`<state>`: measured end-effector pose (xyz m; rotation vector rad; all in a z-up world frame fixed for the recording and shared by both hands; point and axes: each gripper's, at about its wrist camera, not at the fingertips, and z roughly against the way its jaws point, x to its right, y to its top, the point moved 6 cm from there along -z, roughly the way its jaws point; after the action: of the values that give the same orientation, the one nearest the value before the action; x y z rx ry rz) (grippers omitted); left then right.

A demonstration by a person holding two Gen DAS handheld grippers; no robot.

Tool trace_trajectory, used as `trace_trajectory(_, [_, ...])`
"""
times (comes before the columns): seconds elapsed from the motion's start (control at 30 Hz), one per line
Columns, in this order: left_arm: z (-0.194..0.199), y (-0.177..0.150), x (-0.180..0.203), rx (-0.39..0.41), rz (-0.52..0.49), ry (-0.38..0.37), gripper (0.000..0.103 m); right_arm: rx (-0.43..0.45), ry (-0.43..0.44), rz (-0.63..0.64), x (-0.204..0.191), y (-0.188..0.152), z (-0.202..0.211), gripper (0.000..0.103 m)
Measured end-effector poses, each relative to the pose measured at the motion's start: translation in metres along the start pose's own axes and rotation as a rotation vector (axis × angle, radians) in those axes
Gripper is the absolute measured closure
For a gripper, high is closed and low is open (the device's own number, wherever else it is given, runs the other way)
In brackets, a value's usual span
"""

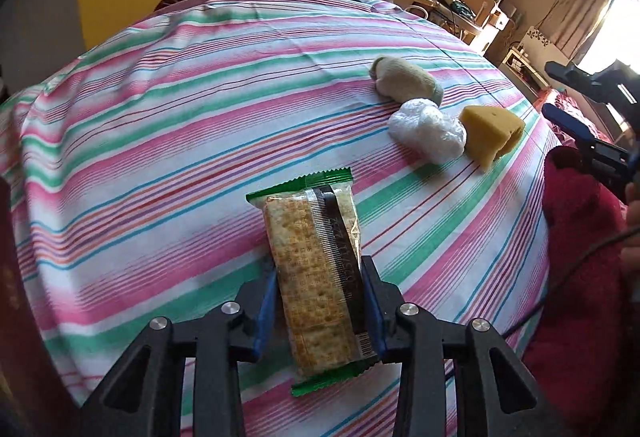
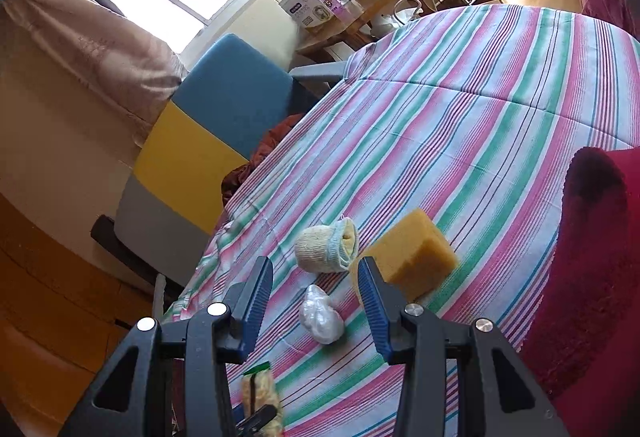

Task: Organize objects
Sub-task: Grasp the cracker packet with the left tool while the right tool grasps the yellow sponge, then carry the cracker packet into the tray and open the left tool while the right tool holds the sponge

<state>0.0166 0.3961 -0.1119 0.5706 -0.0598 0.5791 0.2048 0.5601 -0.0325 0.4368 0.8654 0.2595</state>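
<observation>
Presently, cracker packet (image 1: 316, 273), green-edged with a clear window, sits lengthwise between the blue pads of the left gripper (image 1: 320, 301); both pads press its long sides, so the jaws are clamped on it, packet above the striped sheet (image 1: 160, 141). In the right wrist view only the packet's end (image 2: 260, 393) shows, low in frame.

Farther along the sheet, a cluster: rolled sock (image 1: 406, 81), crumpled white plastic bag (image 1: 426, 131), yellow sponge (image 1: 490, 131). Bag lies between sock and sponge, touching or nearly touching both; exact contact hard to tell.

Right gripper (image 2: 316, 283) hangs over that cluster, fingers apart, nothing between them; the bag (image 2: 320, 315) shows through the gap on the sheet below.

Red blanket (image 1: 580, 237) bunched at the sheet's edge. Blue and yellow panel (image 2: 216, 117) stands beyond the bed.
</observation>
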Motion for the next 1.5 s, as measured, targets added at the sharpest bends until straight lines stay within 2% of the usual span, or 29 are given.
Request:
trace_trajectory(0.2, [0.011, -0.017, -0.016, 0.059, 0.050, -0.021, 0.065, -0.073, -0.104, -0.021, 0.012, -0.004, -0.015, 0.058])
trace_trajectory(0.43, [0.005, -0.014, -0.008, 0.100, 0.043, -0.023, 0.064, -0.166, -0.159, -0.119, 0.031, -0.009, -0.027, 0.058])
trace_trajectory(0.57, [0.004, -0.013, -0.009, 0.103, 0.053, -0.042, 0.064, -0.156, -0.201, -0.185, 0.039, -0.005, -0.033, 0.058])
trace_trajectory(0.6, [0.004, -0.013, -0.009, 0.107, 0.053, -0.043, 0.064, -0.156, -0.209, -0.199, 0.040, -0.005, -0.036, 0.054])
trace_trajectory(0.63, [0.004, -0.014, -0.009, 0.109, 0.051, -0.042, 0.064, -0.160, -0.225, -0.208, 0.040, -0.005, -0.040, 0.038])
trace_trajectory(0.7, [0.005, -0.015, -0.009, 0.116, 0.051, -0.045, 0.064, -0.176, -0.249, -0.221, 0.040, -0.005, -0.051, 0.013])
trace_trajectory(0.9, [0.006, -0.017, -0.011, 0.139, 0.056, -0.058, 0.063, -0.163, -0.352, -0.155, 0.033, 0.004, -0.075, 0.013])
trace_trajectory(0.97, [0.006, -0.017, -0.011, 0.148, 0.054, -0.061, 0.063, -0.170, -0.415, -0.085, 0.031, 0.003, -0.084, 0.023])
trace_trajectory(1.0, [0.006, -0.018, -0.011, 0.152, 0.058, -0.065, 0.063, -0.177, -0.466, -0.037, 0.032, 0.000, -0.088, 0.041])
trace_trajectory(1.03, [0.006, -0.018, -0.012, 0.157, 0.062, -0.068, 0.063, -0.185, -0.520, 0.002, 0.033, -0.002, -0.089, 0.043])
trace_trajectory(1.1, [0.007, -0.020, -0.011, 0.171, 0.062, -0.066, 0.063, -0.177, -0.521, 0.031, 0.030, 0.000, -0.088, 0.047])
trace_trajectory(1.27, [0.007, -0.020, -0.010, 0.191, 0.067, -0.062, 0.064, -0.198, -0.551, 0.099, 0.029, -0.002, -0.095, 0.047])
trace_trajectory(1.4, [0.007, -0.020, -0.010, 0.194, 0.067, -0.058, 0.065, -0.194, -0.531, 0.070, 0.033, -0.001, -0.094, 0.046])
trace_trajectory(1.5, [0.009, -0.019, -0.007, 0.183, 0.062, -0.027, 0.066, -0.193, -0.541, 0.088, 0.033, 0.000, -0.096, 0.047])
